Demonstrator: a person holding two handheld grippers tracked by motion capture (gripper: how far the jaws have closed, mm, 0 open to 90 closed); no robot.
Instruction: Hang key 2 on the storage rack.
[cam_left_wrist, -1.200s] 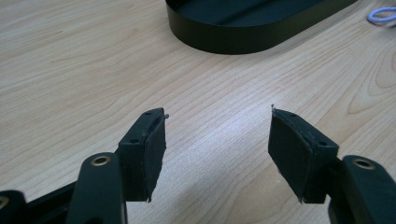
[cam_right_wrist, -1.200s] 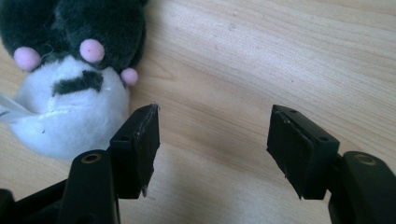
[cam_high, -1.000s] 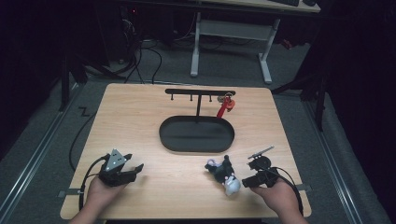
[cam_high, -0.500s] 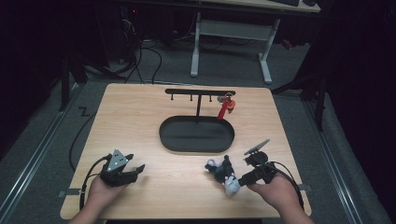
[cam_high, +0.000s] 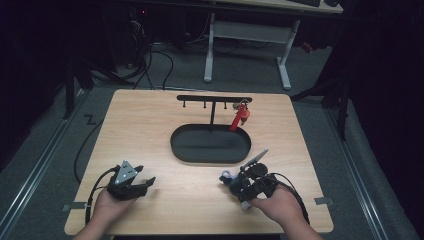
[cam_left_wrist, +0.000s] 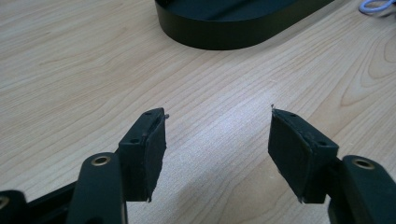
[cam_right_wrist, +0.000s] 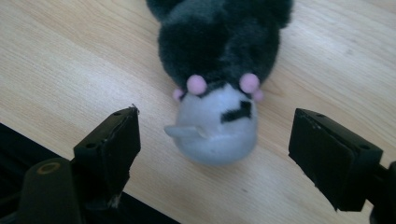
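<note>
At six o'clock from black oval tray, right gripper just opened, straddling grey-and-black plush toy untouched; centre, then close gently. Left gripper open, empty.

So there's a wooden table with a black oval tray in the middle and a black rack right behind it, a red keychain hanging off its right end. Left gripper sits near the front left, jaws apart over bare wood. Right gripper is front right, jaws just opened, hovering over a little plush toy.
</note>
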